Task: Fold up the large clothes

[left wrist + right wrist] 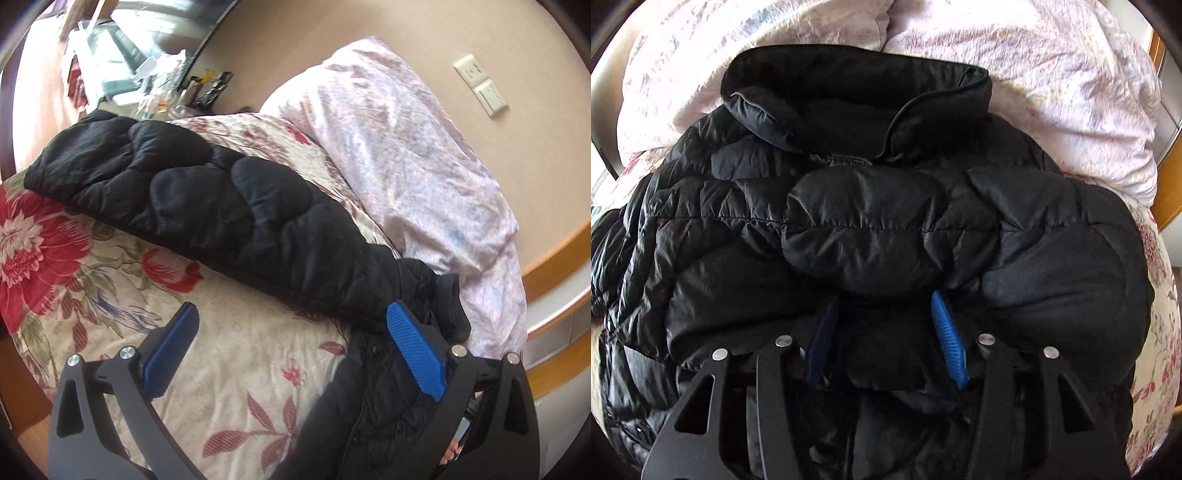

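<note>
The puffer jacket (871, 229) is black all over, glossy and quilted in stitched bands, its collar (849, 99) the same black; the bedspread (229, 369) beneath is cream, printed with large red flowers and olive-green leaves; the duvet (406, 155) at the far right is pale lilac-white with a faint mauve mottled pattern; the wall (424, 29) is beige; both grippers are black, their pads (415, 350) bright blue and ribbed.

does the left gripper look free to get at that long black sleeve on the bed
Probably yes. The left gripper is open and holds nothing, and the sleeve lies flat on the flowered bedspread just ahead, with nothing on top of it or between them.
</note>
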Motion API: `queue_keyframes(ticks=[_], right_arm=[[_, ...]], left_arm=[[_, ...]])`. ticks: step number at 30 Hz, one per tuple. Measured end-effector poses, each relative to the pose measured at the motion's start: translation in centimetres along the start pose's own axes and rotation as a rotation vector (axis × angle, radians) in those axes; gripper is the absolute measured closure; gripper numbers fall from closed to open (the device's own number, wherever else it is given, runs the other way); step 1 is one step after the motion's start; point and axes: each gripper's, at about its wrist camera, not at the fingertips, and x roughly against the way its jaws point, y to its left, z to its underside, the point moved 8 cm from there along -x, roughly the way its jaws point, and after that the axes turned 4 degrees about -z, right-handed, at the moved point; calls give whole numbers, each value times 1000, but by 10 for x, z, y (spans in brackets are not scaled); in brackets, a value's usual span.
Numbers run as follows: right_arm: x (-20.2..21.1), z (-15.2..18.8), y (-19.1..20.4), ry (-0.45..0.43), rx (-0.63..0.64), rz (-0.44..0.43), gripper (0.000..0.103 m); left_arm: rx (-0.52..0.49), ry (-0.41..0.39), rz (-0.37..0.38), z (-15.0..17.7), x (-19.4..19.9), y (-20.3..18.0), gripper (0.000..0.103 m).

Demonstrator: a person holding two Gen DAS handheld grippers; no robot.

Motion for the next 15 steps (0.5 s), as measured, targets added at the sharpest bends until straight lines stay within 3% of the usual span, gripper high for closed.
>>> queue_keyframes(ticks=[10,15], right_arm=[[0,-2,-1,-1,13,-10,49],[1,0,-1,-9,12,-5,48]], left_arm=[[120,-15,-35,-27,-16,24,10],[198,3,-79,-33,-25,46,26]])
